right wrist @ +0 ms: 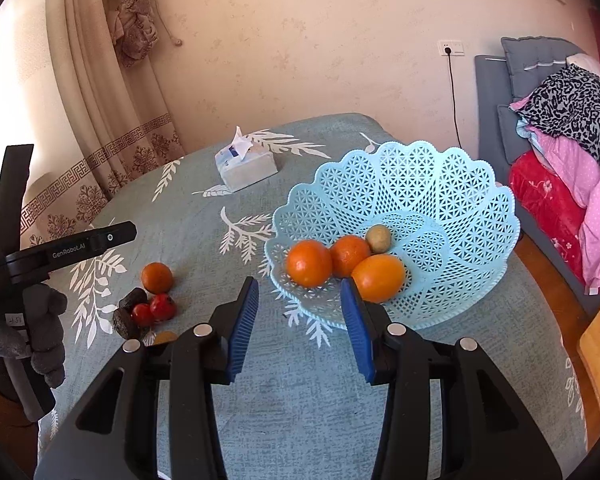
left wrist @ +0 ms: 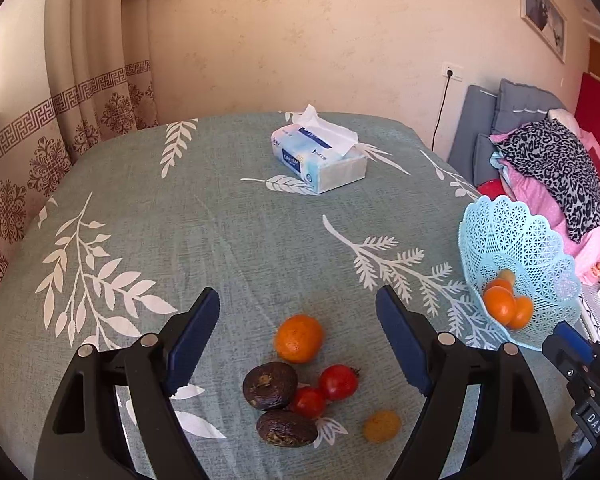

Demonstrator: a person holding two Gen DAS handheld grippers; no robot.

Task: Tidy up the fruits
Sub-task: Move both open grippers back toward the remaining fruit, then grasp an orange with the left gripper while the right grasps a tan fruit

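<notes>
Left wrist view: the left gripper [left wrist: 298,344] hangs over the bench [left wrist: 228,240] with its jaws spread wide and nothing between them. The loose fruit lies right under and just ahead of it: one orange [left wrist: 299,338] sits between the fingertips, and toward 6 o'clock from it come two dark avocados [left wrist: 269,385], one behind the other, with two red tomatoes [left wrist: 339,382] touching them on the 3 o'clock side. One small yellow fruit [left wrist: 381,425] lies apart at 4 o'clock from the orange, near the right finger. The basket [left wrist: 540,236] stands at 3 o'clock near the bench edge, well apart from this cluster. A tissue box [left wrist: 320,160] rests at 12 o'clock, far across the cloth. Right wrist view: the right gripper [right wrist: 300,304] is also open and empty, and its tips reach the near rim of the basket [right wrist: 440,184]. In the basket lie three oranges [right wrist: 309,263], touching one another, just past the fingertips at 12 to 1 o'clock, and one small greenish-brown fruit [right wrist: 378,238] behind them. The loose cluster shows at 9 o'clock of this gripper. A gloved hand [right wrist: 40,332] holds the left gripper's handle at the far 9 o'clock edge.
</notes>
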